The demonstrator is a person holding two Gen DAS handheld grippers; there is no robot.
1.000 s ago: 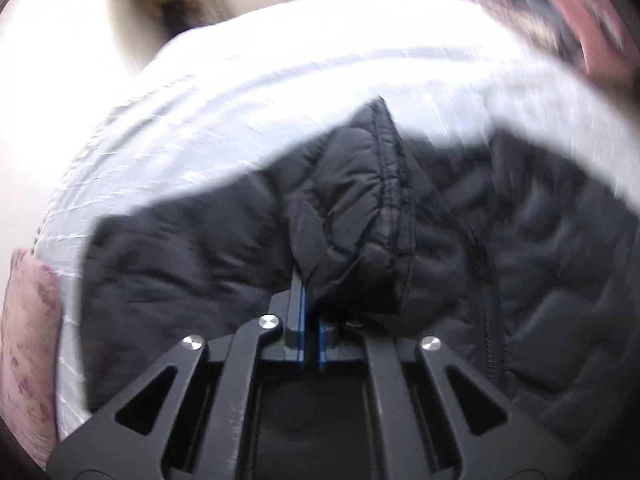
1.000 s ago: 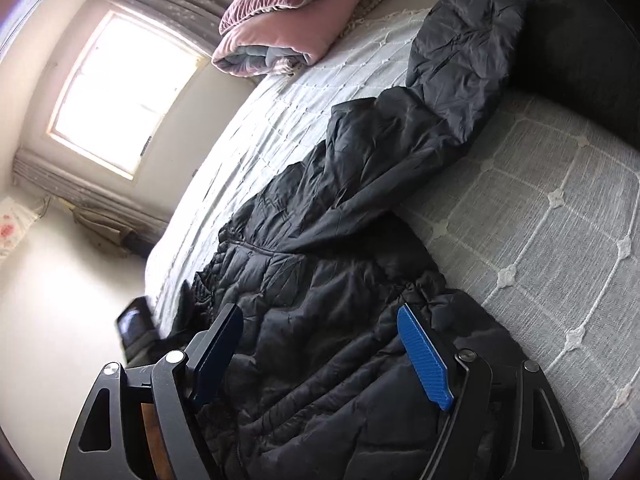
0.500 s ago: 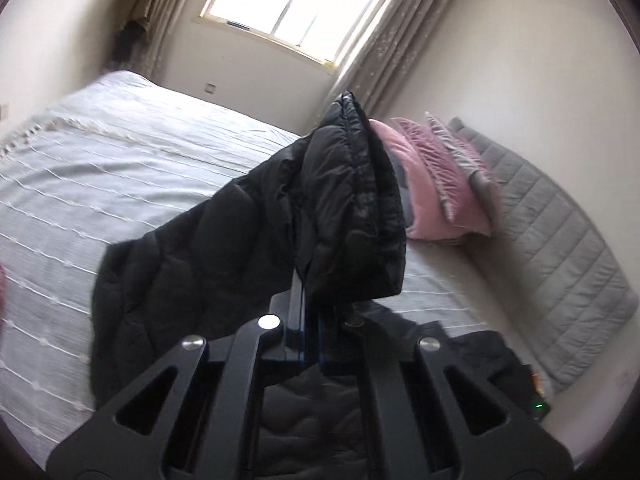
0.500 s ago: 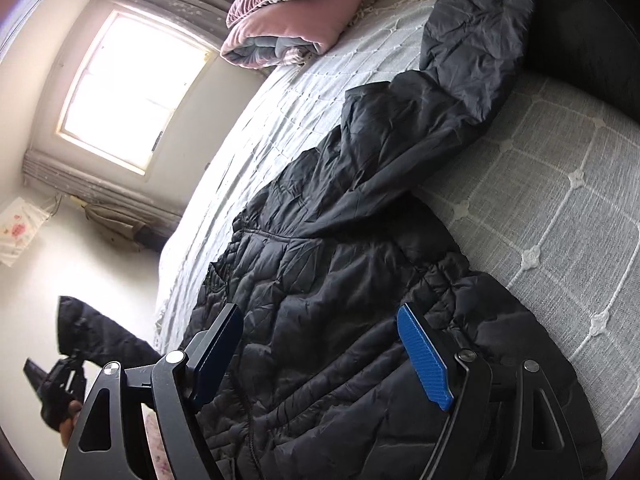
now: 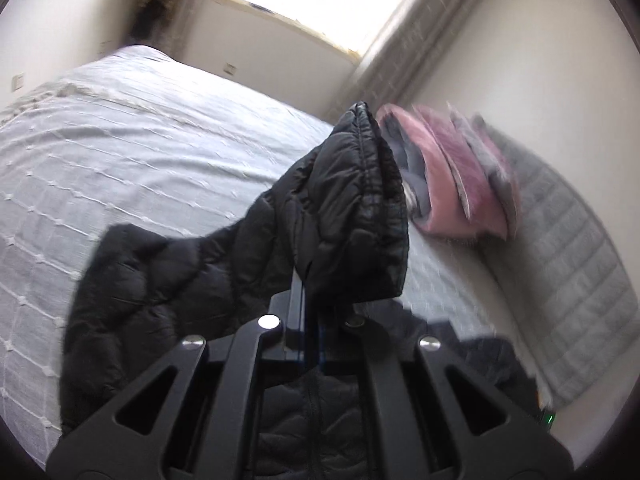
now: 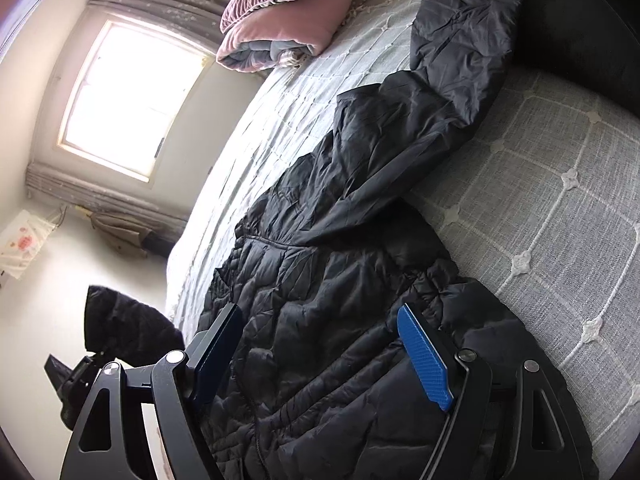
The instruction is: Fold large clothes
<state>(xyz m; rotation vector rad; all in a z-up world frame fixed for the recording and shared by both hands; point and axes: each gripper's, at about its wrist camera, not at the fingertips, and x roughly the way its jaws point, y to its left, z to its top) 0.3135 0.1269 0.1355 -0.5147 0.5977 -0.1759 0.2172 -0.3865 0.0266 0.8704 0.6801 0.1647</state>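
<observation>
— Two grippers are working here; what is each one doing?
— The left gripper [image 5: 310,320] is pinching a sleeve [image 5: 352,208] of the black puffer jacket [image 6: 360,300], holding the cuff lifted off the bed [image 5: 140,152].
— And the right gripper [image 6: 320,356]?
— Its blue fingers [image 6: 424,356] are standing spread wide over the jacket's quilted body, gripping nothing.
— Where is the jacket lying?
— Across the grey bedspread, near pink pillows [image 6: 280,20].

The pink pillows [image 5: 460,184] are smeared by motion blur in the left wrist view. The black jacket [image 6: 340,320] runs off the bottom edge, and its raised sleeve cuff [image 5: 360,208] hides the left jaws' tips.
</observation>
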